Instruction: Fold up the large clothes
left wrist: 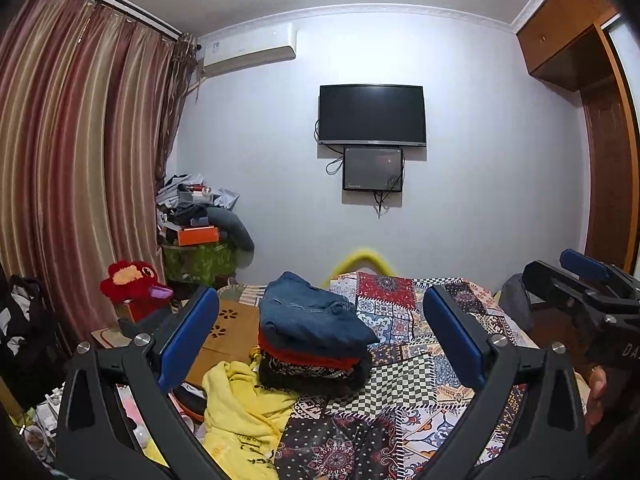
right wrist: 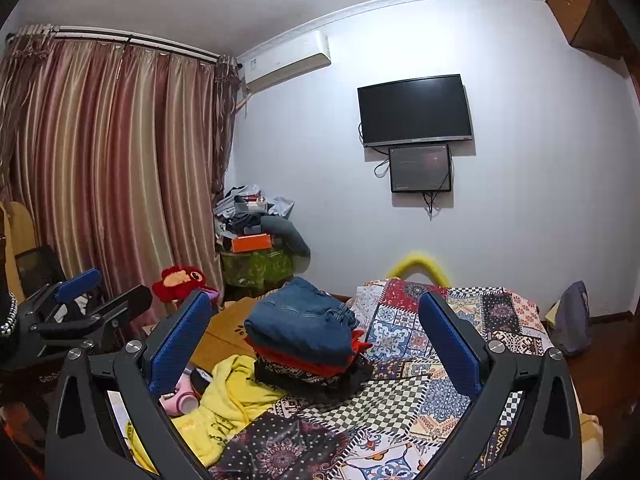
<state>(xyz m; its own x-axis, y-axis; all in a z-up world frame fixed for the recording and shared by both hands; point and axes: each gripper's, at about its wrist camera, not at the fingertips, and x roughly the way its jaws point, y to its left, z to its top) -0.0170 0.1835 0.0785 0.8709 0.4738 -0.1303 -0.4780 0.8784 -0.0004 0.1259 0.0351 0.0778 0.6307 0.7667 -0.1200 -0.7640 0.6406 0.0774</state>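
Both the left gripper (left wrist: pixel 320 336) and the right gripper (right wrist: pixel 316 340) hang over the bed (left wrist: pixel 400 392) with fingers wide apart, holding nothing. A folded stack (left wrist: pixel 316 336), jeans (left wrist: pixel 308 312) on top, runs lengthwise toward the far wall; a yellow garment (left wrist: pixel 240 408) lies crumpled beside it.

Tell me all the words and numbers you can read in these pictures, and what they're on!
"DA": white letters, cut off by the picture's edge, on the right gripper body.
"Gen": pale letters, the rest blurred, on the left gripper body.
Black writing on the yellow garment: too crumpled to read.
Blue sticker on the air conditioner: too small to read.
Small text on the lower screen under the TV: too blurred to read.
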